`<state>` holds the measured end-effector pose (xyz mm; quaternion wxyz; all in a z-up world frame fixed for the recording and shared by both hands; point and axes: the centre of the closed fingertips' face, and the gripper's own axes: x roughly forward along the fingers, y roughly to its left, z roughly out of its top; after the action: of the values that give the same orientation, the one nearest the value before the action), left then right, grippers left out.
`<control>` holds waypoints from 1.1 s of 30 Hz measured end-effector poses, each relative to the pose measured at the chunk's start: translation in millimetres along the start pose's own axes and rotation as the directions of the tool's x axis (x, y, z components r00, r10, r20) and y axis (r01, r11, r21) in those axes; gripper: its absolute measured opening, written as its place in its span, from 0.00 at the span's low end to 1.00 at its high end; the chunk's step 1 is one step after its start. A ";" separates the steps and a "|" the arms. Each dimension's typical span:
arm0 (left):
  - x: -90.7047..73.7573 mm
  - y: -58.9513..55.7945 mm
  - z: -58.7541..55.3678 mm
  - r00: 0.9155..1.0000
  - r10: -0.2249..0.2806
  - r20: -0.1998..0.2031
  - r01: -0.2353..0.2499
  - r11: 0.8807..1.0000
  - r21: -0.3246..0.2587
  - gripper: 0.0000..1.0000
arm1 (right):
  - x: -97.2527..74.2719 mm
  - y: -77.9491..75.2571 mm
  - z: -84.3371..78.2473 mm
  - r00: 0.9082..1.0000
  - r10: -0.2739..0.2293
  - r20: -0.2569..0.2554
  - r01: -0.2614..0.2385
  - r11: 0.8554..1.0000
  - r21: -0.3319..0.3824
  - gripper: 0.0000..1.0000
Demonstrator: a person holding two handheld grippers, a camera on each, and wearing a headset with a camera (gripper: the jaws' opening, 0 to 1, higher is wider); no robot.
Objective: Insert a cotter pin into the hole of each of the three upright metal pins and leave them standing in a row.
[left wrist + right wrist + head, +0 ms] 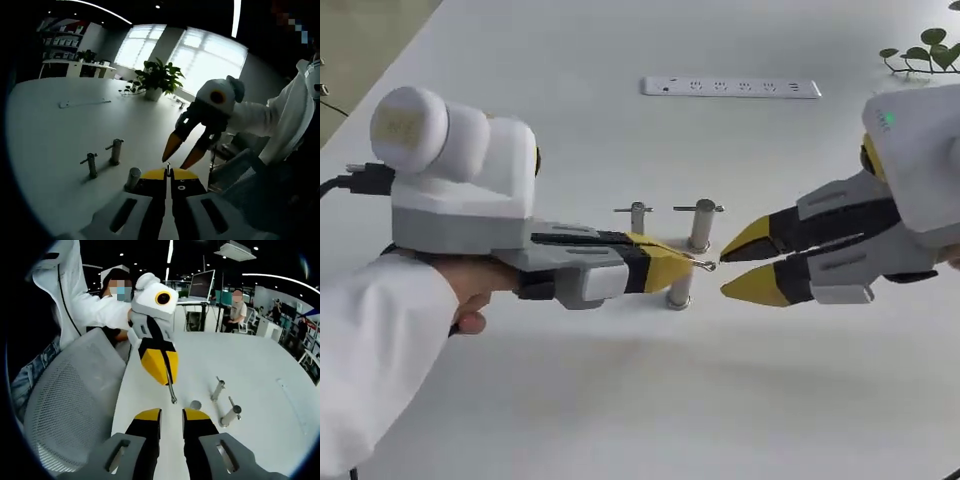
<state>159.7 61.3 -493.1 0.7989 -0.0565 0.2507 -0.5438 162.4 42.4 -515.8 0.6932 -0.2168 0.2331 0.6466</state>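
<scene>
Three upright metal pins stand on the white table (620, 400). The far-left pin (638, 216) and the far-right pin (700, 224) each carry a cotter pin crosswise. The near pin (678, 292) is bare and partly hidden behind my left gripper (686, 268). That gripper is shut on a thin cotter pin (703, 265) which sticks out past its tips, above the bare pin (132, 178). My right gripper (725, 272) faces it, open, with the tips just short of the cotter pin (171, 386). Its yellow jaws (171, 416) stand apart.
A white power strip (730, 88) lies at the back of the table and a small plant (925, 50) at the back right. A grey mesh chair (65, 405) stands off the table's edge behind my left hand. People sit at desks in the background.
</scene>
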 end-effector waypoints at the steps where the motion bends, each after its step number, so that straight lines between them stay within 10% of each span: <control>1: -1.1 0.6 -0.8 1.000 0.001 -0.007 -0.001 0.998 0.056 0.00 | 1.6 1.4 1.1 1.000 0.009 0.004 -0.009 1.000 0.005 0.12; 11: -2.4 -15.8 2.7 0.997 -0.079 0.006 0.075 0.966 0.246 0.00 | 9.8 17.7 18.1 0.997 0.046 0.061 -0.047 0.999 0.021 0.03; 33: 6.1 -12.7 -21.9 0.988 -0.093 -0.127 0.128 0.944 0.304 0.00 | 8.4 27.5 7.8 0.997 0.073 -0.040 -0.076 0.993 -0.088 0.00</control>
<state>140.6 54.7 -509.6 0.7509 0.0864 0.2023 -0.6227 135.7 55.7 -514.6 0.6537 -0.2507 0.2245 0.6778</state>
